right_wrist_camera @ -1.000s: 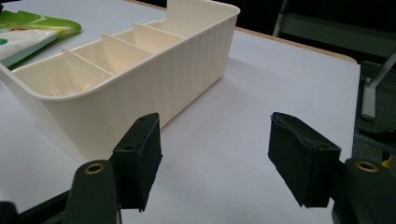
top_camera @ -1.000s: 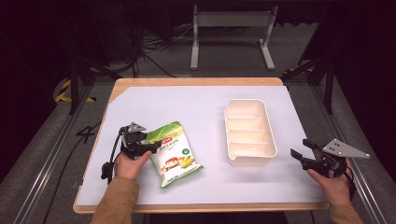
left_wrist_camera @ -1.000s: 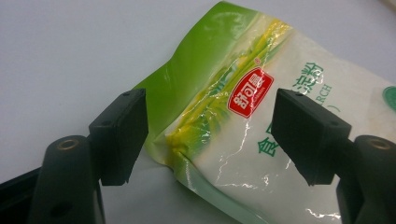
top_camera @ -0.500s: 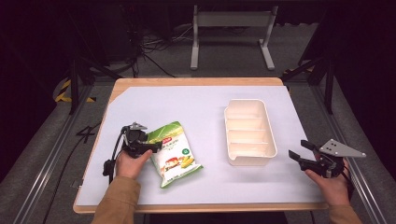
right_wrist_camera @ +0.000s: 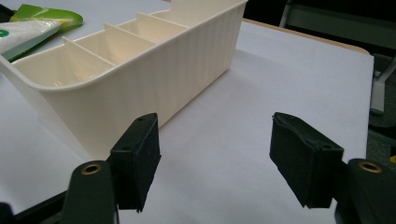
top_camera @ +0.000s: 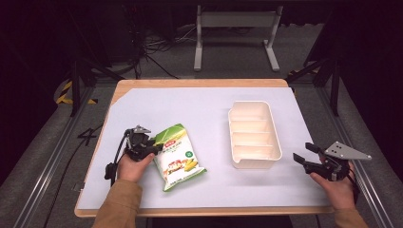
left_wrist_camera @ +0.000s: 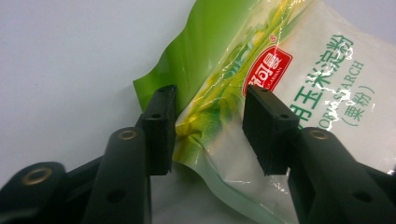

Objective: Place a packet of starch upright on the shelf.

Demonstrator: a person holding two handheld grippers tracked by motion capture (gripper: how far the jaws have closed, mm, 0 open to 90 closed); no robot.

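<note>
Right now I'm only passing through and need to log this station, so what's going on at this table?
A person is working with a handheld gripper in each hand. The left gripper is open, its jaws straddling a corner of a green and white corn starch bag lying flat on the table. The right gripper is also open, holding nothing, beside the near end of a cream tray with dividers. The tray's compartments look empty. Nothing is gripped yet.

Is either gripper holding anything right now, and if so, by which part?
Nothing is clamped. The left gripper straddles the corn starch bag at its edge near a green corner, jaws open. The right gripper is open, empty.
</note>
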